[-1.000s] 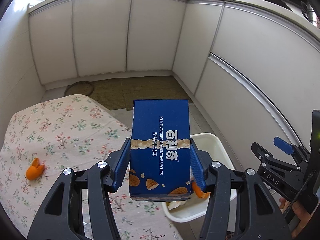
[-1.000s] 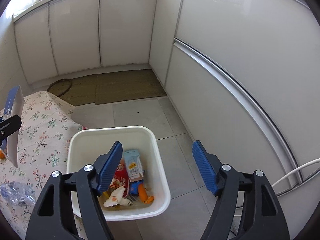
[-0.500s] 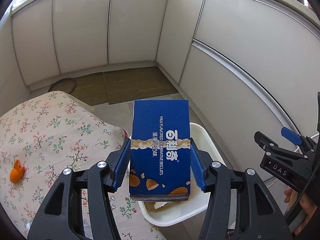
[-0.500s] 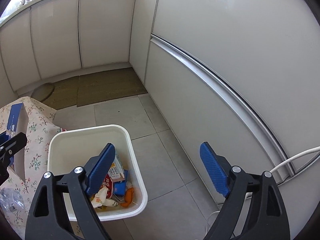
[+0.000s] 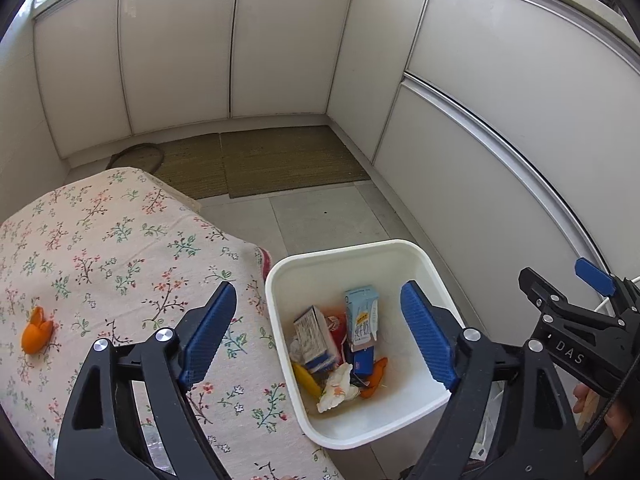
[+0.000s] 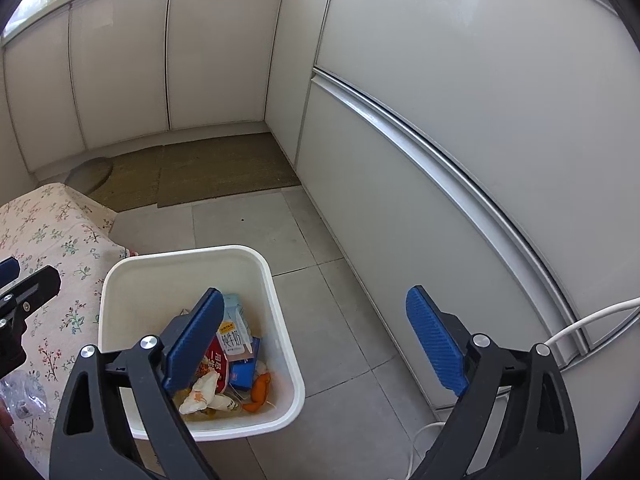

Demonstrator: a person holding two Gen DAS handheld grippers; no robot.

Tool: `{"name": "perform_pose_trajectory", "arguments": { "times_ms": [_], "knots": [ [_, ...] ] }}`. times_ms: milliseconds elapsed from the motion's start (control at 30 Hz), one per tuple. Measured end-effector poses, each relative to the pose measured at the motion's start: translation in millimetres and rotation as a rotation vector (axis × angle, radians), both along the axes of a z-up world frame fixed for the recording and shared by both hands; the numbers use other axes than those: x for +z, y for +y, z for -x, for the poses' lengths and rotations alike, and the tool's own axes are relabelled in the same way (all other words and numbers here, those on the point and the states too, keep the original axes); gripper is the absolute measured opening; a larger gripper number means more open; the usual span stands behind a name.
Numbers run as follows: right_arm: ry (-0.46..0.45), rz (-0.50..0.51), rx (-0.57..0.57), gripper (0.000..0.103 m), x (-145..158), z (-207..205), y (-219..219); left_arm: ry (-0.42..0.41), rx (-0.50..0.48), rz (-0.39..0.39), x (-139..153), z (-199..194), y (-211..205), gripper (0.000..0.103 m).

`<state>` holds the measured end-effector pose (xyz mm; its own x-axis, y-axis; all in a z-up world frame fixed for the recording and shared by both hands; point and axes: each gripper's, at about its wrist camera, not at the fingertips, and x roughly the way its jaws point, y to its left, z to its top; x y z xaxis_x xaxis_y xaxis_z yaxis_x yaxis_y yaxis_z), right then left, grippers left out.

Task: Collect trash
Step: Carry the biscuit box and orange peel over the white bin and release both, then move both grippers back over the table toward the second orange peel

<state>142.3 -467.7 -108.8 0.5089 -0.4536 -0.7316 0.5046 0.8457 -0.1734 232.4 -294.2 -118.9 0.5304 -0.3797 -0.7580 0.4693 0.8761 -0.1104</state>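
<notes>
A white bin stands on the floor beside the table; it also shows in the right wrist view. It holds a milk carton, a biscuit box lying on its side, crumpled paper and orange peel. My left gripper is open and empty above the bin. My right gripper is open and empty over the bin's right edge. An orange peel lies on the floral tablecloth.
White cabinets line the back and right. Woven mats lie on the tiled floor. A white cable runs along the right cabinet. A crumpled clear plastic piece lies on the table's near edge.
My left gripper has opened and the blue biscuit box has dropped into the bin. The right gripper has shifted slightly towards the bin.
</notes>
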Motion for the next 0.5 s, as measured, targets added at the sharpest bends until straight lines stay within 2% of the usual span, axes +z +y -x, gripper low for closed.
{"name": "perform_pose_trajectory", "arguments": {
  "times_ms": [300,500],
  "knots": [
    [-0.007,-0.008,0.024,0.094,3,-5,15,-0.002,0.044,-0.025,5,-3,17,0.081],
    [-0.017,-0.018,0.079,0.096,9,-17,40,0.004,0.098,-0.069,5,-12,43,0.087]
  ]
}}
